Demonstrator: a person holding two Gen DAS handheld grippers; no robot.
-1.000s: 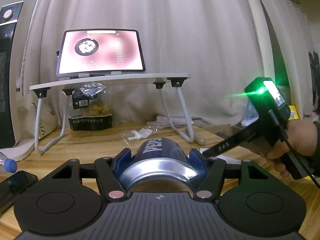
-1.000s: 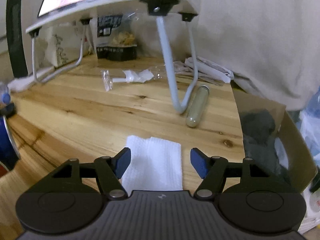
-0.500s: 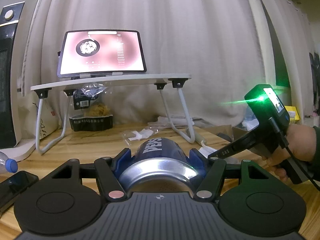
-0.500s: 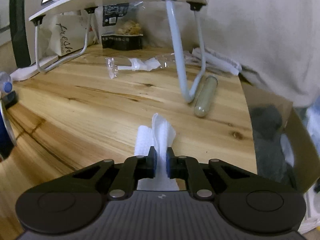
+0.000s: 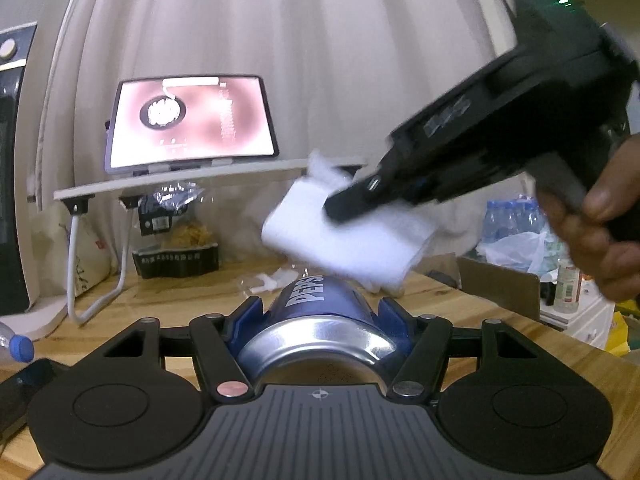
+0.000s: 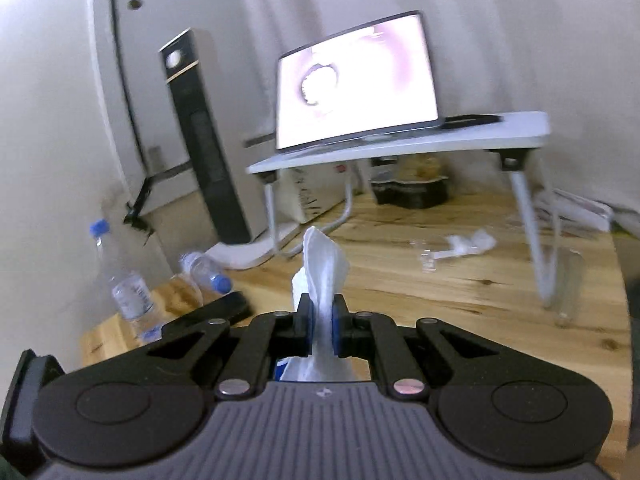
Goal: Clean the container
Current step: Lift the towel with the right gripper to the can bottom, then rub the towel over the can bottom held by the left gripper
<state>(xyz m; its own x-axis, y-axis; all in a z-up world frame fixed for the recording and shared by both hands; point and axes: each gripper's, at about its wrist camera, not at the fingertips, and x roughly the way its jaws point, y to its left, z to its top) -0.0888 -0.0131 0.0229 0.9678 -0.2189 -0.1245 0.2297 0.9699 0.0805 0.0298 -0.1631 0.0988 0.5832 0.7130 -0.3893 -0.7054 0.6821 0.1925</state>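
My left gripper (image 5: pixel 320 312) is shut on a blue Pepsi can (image 5: pixel 320 304), held on its side with the silver base toward the camera. My right gripper (image 6: pixel 320 320) is shut on a folded white tissue (image 6: pixel 322 272). In the left wrist view the right gripper (image 5: pixel 340 208) hangs just above the can's far end, with the tissue (image 5: pixel 348 244) drooping close over the can. Whether tissue and can touch I cannot tell.
A white lap desk (image 5: pixel 180 178) carrying a lit tablet (image 5: pixel 188 120) stands on the wooden table (image 5: pixel 480 312). Plastic water bottles (image 6: pixel 128 280) and a phone (image 5: pixel 20 384) lie at the left. A cardboard box (image 5: pixel 500 284) sits past the right edge.
My right gripper closed on the tissue on the table, lifted it and swung left and up over the can. The left gripper and can stayed put.
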